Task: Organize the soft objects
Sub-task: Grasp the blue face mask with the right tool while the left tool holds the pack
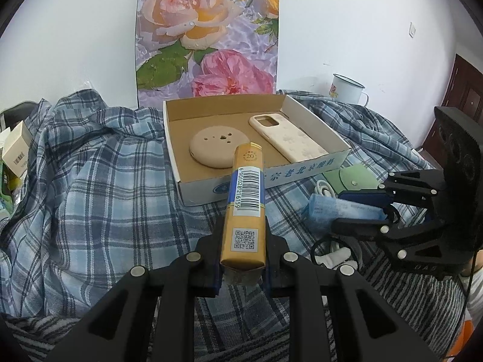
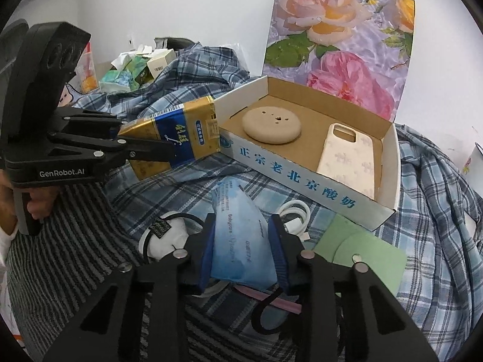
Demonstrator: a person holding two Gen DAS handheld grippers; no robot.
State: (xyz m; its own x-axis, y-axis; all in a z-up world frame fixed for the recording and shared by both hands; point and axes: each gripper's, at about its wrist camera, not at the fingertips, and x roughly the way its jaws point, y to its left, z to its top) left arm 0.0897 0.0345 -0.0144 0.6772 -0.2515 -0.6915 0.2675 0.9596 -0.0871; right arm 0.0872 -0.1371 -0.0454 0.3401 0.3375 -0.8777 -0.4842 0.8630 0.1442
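Observation:
My left gripper is shut on a gold and blue soft pack, which sticks out forward, its far end over the front wall of an open cardboard box. In the box lie a round beige pad and a cream phone case. My right gripper points down at the plaid cloth, and its blue pads pinch a pale blue soft packet from both sides. In the right wrist view the left gripper holds the pack beside the box.
Around the blue packet lie a coiled white cable, a green pouch, a white pouch with a black loop and a pink strip. A floral board leans on the wall. An enamel mug stands far right, small cartons far left.

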